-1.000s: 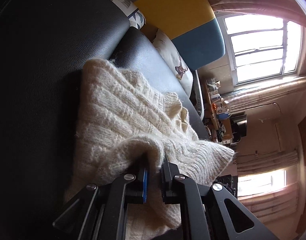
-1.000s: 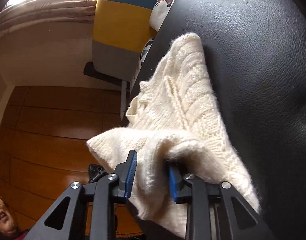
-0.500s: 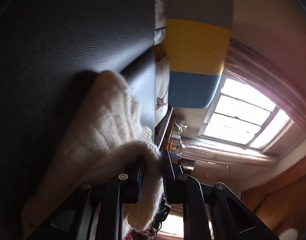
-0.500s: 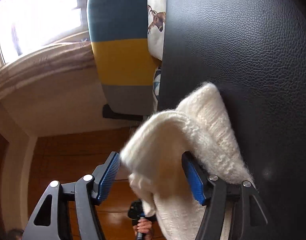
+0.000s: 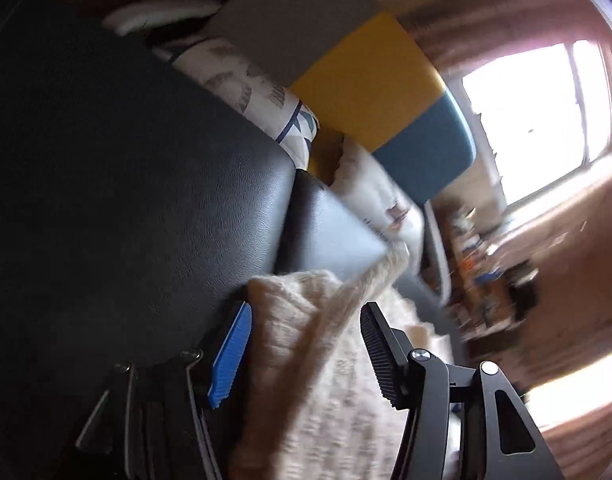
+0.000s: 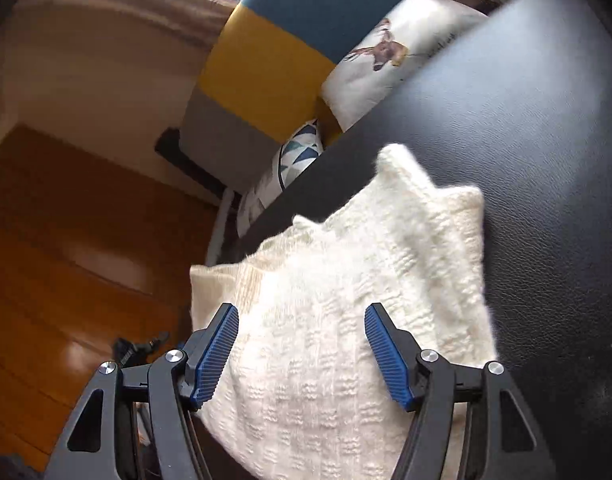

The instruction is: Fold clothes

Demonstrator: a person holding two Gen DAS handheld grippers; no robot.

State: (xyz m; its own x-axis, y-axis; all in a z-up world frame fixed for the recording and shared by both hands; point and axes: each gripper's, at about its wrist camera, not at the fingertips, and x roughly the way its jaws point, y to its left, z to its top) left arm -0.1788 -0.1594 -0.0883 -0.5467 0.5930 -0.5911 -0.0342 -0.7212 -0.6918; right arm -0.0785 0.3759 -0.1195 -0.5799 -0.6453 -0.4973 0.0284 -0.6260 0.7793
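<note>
A cream knitted sweater (image 6: 346,300) lies folded in layers on the black leather seat (image 6: 526,140). My right gripper (image 6: 302,352) stands open just above it, its blue pads (image 6: 386,356) apart on either side of the knit, gripping nothing. In the left wrist view the same sweater (image 5: 306,380) is blurred and fills the gap between the spread fingers of my left gripper (image 5: 306,344), which is open too. A raised fold of the knit runs up to the right from between the left fingers. The black seat (image 5: 126,180) spreads to the left.
Patterned cushions (image 6: 386,60) and a grey, yellow and blue striped cushion (image 6: 274,52) lean at the far end of the seat. A wooden floor (image 6: 66,260) lies left of the seat's edge. A bright window (image 5: 546,112) and cluttered shelves (image 5: 486,272) are at right.
Both grippers have opened and let go of the sweater's edge. The lifted half has come down onto the other half. Both views have swung back toward the cushions.
</note>
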